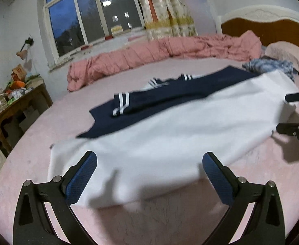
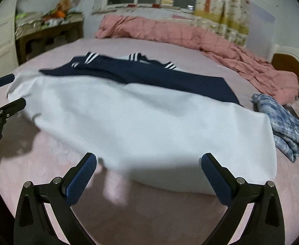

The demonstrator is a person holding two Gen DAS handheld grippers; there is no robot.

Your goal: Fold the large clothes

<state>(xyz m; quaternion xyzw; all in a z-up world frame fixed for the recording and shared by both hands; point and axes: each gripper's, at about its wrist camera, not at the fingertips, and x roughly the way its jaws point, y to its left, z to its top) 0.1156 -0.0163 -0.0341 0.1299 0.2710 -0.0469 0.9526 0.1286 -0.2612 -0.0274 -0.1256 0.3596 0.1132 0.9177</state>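
Note:
A large navy and white garment (image 1: 169,126) lies spread on the pink bed sheet (image 1: 47,126). Its white lower half is nearest me, and the navy upper half with white-striped cuffs (image 1: 120,104) lies behind. My left gripper (image 1: 149,173) is open, its blue pads either side of the white hem's left part, just above the sheet. My right gripper (image 2: 149,171) is open too, by the hem (image 2: 169,163) of the same garment (image 2: 141,110) further right. Each gripper shows at the edge of the other's view: the right gripper (image 1: 292,112) and the left gripper (image 2: 8,91). Nothing is held.
A rolled pink quilt (image 1: 159,55) lines the bed's far side below a window (image 1: 92,14). A blue-and-white patterned cloth (image 2: 282,122) lies right of the garment. A cluttered wooden side table (image 1: 16,102) stands to the left, and the headboard (image 1: 267,24) to the right.

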